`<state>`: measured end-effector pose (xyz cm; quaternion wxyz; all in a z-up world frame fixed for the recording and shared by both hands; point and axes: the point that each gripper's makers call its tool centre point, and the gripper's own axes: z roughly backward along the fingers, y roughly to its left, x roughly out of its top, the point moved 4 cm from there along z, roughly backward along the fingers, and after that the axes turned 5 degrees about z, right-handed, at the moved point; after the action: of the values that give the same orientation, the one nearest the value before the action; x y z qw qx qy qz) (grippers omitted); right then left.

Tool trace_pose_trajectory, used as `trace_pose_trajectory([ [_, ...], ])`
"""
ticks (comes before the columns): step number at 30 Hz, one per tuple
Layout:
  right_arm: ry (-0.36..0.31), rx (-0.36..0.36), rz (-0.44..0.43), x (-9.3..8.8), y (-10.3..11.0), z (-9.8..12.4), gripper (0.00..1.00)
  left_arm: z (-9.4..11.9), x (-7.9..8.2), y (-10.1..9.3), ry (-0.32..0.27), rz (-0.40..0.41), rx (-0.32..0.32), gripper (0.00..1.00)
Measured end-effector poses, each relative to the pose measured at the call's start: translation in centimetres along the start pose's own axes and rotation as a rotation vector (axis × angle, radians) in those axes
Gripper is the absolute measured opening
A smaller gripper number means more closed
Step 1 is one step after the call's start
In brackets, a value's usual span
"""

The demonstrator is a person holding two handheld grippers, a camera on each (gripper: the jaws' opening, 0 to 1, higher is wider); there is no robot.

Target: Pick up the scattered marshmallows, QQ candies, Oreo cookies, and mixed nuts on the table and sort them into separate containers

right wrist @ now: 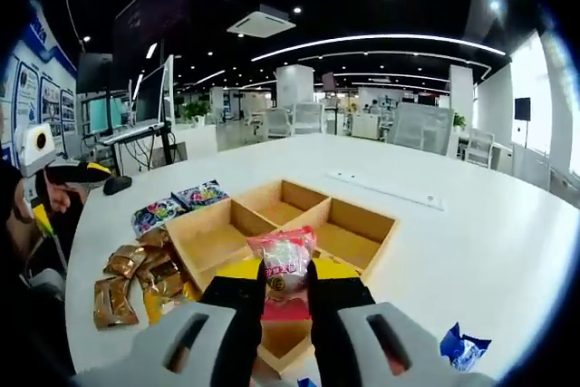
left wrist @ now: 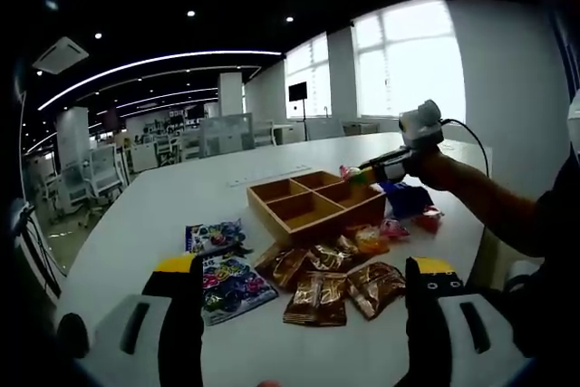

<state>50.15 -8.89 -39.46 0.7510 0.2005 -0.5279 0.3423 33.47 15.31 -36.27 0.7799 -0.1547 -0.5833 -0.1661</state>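
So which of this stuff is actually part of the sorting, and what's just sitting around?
Part of the job: wooden tray, pink packet in the right tool, brown packets, colourful packets, blue packets.

Just lying about: dark mouse-like thing, office chairs, monitors.

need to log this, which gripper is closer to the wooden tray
Right. The right gripper, shut on a pink packet, hangs at the wooden tray. The left gripper sits back beyond the brown packets.
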Motion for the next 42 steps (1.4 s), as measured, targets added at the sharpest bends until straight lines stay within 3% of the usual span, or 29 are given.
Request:
trace_pose_trajectory([
  [8,0.032,0.005,-0.007,-0.9,0.1,-0.7,0.15,-0.1,-0.2,0.2,0.005,0.006,0.007,0.96],
  [25,0.078,0.008,0.092,-1.4,0.5,-1.1,0.15,-0.2,-0.3,0.3,0.009,0.009,0.008,0.96],
  [42,0.075,0.012,0.108,-1.3,0.4,-1.1,0.16,-0.2,-0.4,0.3,0.009,0.005,0.014,0.96],
])
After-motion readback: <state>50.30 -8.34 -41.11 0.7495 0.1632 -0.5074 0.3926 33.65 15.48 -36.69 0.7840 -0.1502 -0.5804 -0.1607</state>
